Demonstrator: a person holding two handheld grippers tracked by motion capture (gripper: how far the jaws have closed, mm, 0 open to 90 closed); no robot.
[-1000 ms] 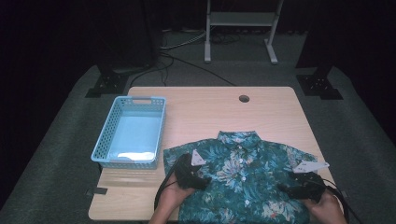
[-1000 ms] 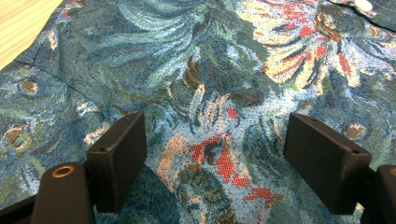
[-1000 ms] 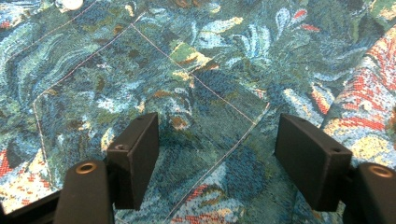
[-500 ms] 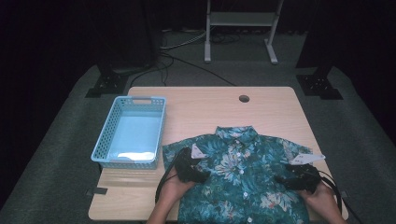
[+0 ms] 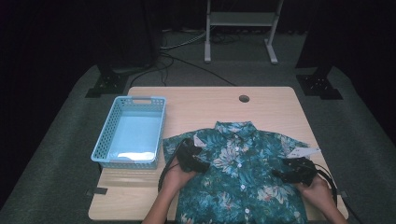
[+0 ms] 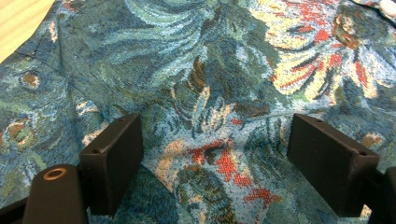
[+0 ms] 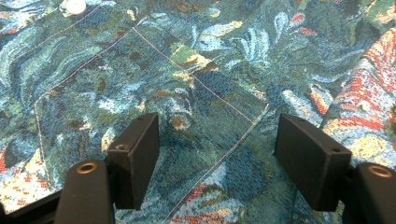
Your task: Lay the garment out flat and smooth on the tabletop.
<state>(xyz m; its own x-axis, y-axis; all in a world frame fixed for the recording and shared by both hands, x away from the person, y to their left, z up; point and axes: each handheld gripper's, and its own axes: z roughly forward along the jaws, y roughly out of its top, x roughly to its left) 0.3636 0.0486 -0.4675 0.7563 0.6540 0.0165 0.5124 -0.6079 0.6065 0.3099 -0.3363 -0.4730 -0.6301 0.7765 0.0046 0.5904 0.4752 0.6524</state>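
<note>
Wooden counter [image 5: 280, 107] mid-frame. Floral shirt [image 5: 243, 182] spread flat, lower centre-right. Blue basket [image 5: 105, 147] at left, beside the sleeve. Left hand-held gripper [image 5: 190, 157] on the shirt's left shoulder, spread wide, just been opening, nothing pinched. Right hand-held gripper [image 5: 293, 171] lower right, likewise wide over the cloth.

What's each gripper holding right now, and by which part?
Nothing. The left gripper and right gripper both stand open above the flat floral shirt, with no fabric pinched.

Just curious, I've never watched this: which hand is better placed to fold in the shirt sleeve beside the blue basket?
Left. Its gripper sits open on the floral shirt next to that sleeve; the right gripper is across the shirt.
</note>
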